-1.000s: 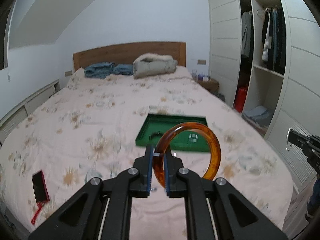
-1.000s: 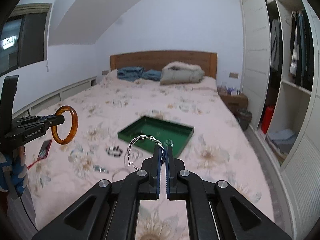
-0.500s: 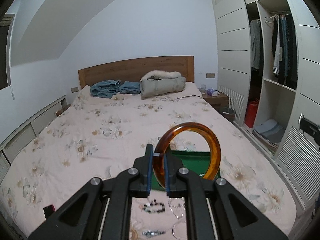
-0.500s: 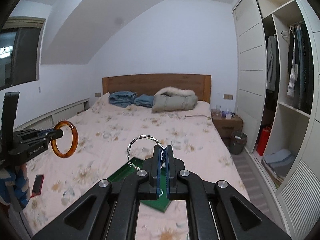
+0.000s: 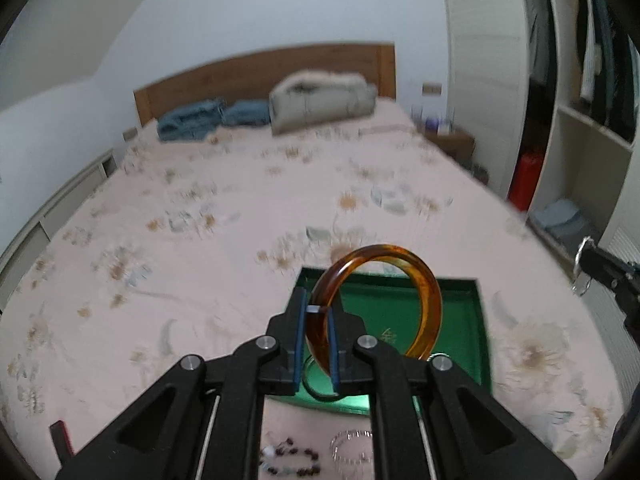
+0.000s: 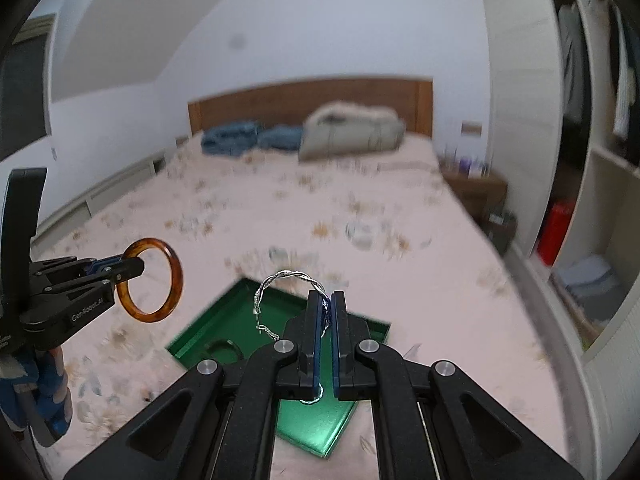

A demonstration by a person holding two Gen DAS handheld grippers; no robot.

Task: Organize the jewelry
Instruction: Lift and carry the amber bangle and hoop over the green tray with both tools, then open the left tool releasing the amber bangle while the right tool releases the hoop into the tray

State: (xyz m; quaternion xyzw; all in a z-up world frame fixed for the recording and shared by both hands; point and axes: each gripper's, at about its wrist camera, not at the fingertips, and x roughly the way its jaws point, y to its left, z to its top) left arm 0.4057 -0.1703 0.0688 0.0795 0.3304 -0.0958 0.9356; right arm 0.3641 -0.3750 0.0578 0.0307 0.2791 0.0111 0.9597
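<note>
My left gripper (image 5: 318, 312) is shut on an amber bangle (image 5: 430, 300) and holds it in the air above the green tray (image 5: 478, 320) on the bed. The bangle also shows in the right wrist view (image 6: 176, 276). My right gripper (image 6: 329, 300) is shut on a twisted silver bracelet (image 6: 280, 280), held above the same tray (image 6: 240, 312). A dark ring (image 6: 220, 348) lies inside the tray. A beaded bracelet (image 5: 288, 456) and a clear bracelet (image 5: 352, 446) lie on the bed in front of the tray.
The bed (image 5: 200, 220) has a floral cover, with blue clothes (image 5: 192, 124) and a grey jacket (image 5: 320, 100) by the headboard. An open wardrobe (image 5: 580, 120) stands to the right. A red phone (image 5: 62, 438) lies at the bed's near left.
Both grippers have tilted down toward the bed with their bracelets still held. The green tray has come back into fuller view under them. The frames are blurred by the motion.
</note>
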